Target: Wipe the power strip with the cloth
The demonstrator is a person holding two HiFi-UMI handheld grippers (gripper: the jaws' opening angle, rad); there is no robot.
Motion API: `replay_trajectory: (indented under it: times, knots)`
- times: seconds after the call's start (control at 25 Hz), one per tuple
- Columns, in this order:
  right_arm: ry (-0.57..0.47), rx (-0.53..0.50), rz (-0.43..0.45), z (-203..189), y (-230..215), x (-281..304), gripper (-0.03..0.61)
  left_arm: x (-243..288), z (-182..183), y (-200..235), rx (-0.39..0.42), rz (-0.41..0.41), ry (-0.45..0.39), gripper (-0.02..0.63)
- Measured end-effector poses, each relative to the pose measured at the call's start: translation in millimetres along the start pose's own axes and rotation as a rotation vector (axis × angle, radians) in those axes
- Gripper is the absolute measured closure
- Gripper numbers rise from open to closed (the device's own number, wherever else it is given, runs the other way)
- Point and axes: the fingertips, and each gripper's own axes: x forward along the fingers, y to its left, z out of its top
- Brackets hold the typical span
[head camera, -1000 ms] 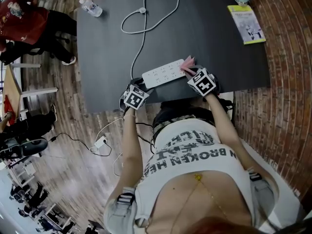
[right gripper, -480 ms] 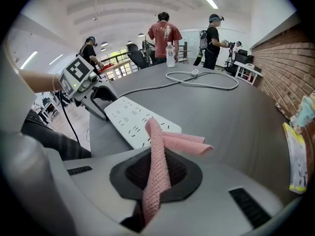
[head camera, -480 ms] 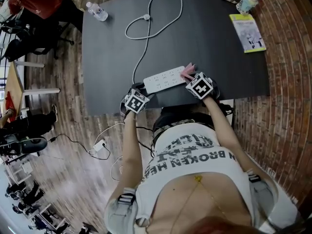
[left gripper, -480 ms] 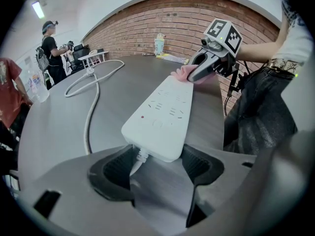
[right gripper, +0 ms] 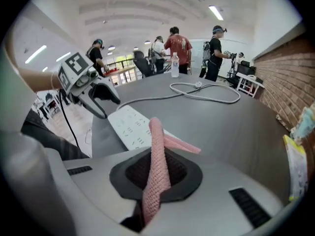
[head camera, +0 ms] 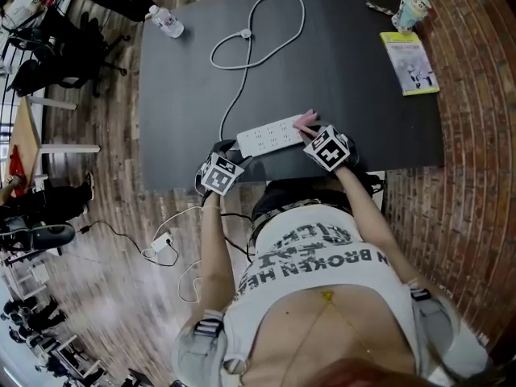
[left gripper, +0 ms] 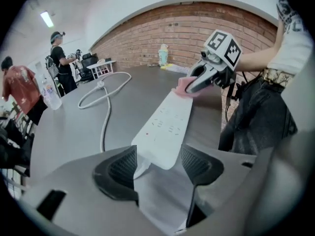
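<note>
The white power strip (head camera: pixel 270 135) lies near the front edge of the dark table (head camera: pixel 355 95). Its cord end sits between the pads of my left gripper (left gripper: pixel 158 163), which close against both sides of the strip (left gripper: pixel 167 127). My right gripper (head camera: pixel 310 129) is shut on a pink cloth (right gripper: pixel 157 161). The cloth (head camera: pixel 305 121) rests on the strip's far right end, and a loose corner (right gripper: pixel 183 145) of it trails over the table. From the left gripper view the right gripper (left gripper: pixel 197 82) presses the cloth (left gripper: pixel 183 85) down on the strip.
The strip's white cord (head camera: pixel 250 35) loops across the table's middle. A water bottle (head camera: pixel 169 22) lies at the back left corner. A booklet (head camera: pixel 409 63) and a cup (head camera: pixel 413 8) sit at the back right. Several people stand beyond the table (right gripper: pixel 177 45).
The head view has drifted, so the table sits lower and more to the right in the frame. Both grippers keep their places at the two ends of the strip.
</note>
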Motion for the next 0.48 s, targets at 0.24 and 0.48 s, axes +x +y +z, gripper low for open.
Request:
replay_trajectory:
  times: [0.24,0.48]
  knots:
    - [-0.154,0.048,0.049,21.6,6.1,-8.9,0.561,-15.5,67.4,-19.1,-0.107,0.009,-0.249,0.39]
    - [-0.261,0.0,0.111,43.0,22.8,-21.9,0.561,-25.6,117.0,-35.2,-0.222,0.011,-0.451,0.592]
